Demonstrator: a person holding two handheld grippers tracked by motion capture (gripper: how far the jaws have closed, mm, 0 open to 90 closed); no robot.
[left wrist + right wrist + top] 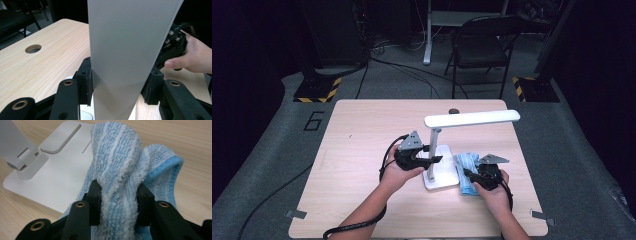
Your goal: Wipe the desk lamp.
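Left gripper [432, 160] clamps the white lamp's upright arm [125, 50], steadying it. Right gripper [119, 195] pinches the blue cloth [120, 157], bunched against the lamp base [55, 177] (near-right side). Hard wiping could tip the lamp.

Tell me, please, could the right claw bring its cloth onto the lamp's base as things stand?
Probably yes. The right claw is shut on the blue cloth, which already lies against the lamp base. The left claw grips the lamp post beyond, off that path.
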